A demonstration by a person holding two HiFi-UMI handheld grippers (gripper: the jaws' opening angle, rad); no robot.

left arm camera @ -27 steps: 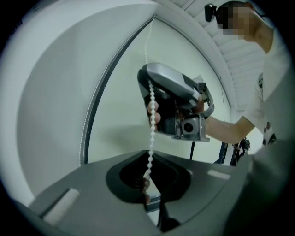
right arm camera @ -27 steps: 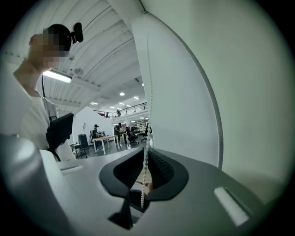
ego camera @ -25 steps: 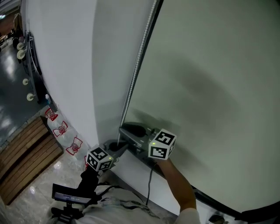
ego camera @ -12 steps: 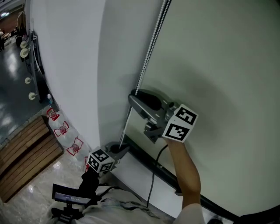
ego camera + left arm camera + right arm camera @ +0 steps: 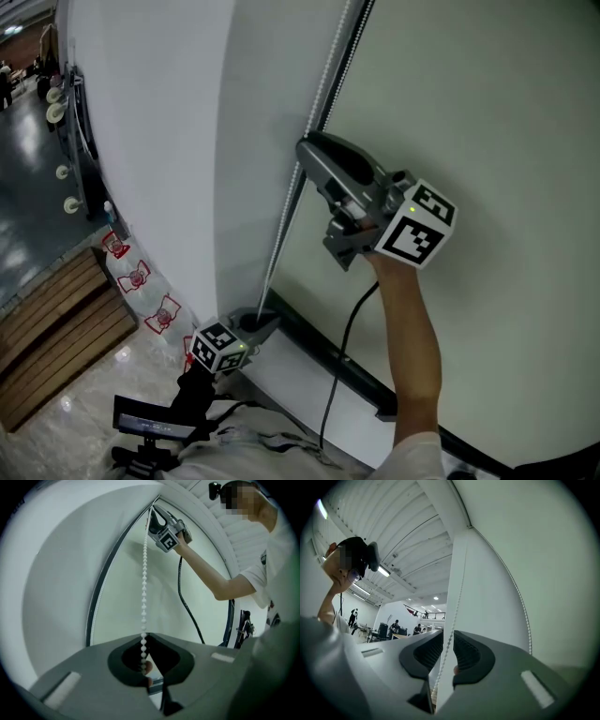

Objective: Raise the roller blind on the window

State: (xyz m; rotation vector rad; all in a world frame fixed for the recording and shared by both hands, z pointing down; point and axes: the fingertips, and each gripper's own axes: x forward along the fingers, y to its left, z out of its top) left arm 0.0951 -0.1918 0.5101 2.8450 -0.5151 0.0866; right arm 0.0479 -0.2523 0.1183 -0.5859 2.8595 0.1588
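White plastic beads form the bead chain [image 5: 281, 234], which runs down the left edge of the window, just beside the dark window frame [image 5: 323, 349], as far as the window's lower left corner. Your left gripper [image 5: 255, 322] sits low at that corner. Its jaws are together and pinch the chain: in the left gripper view the beads drop straight into the notch between them, and the strand above stands taut.

Your right gripper [image 5: 309, 145] is high up the same left edge, well apart from the left one and pointing slightly upward. Its jaws have just been closing, yet a gap shows between them. The chain passes through that gap and neither ribbed pad presses on it.

To the right of the chain, the pale grey-green roller blind [image 5: 487, 112] covers the window, and its fabric reaches down to the frame's bottom edge. A black cable [image 5: 349, 323] hangs from the right gripper beside your forearm. A white wall [image 5: 150, 141] lies to the left of the frame, with wooden boards [image 5: 56, 328] on the floor below it.
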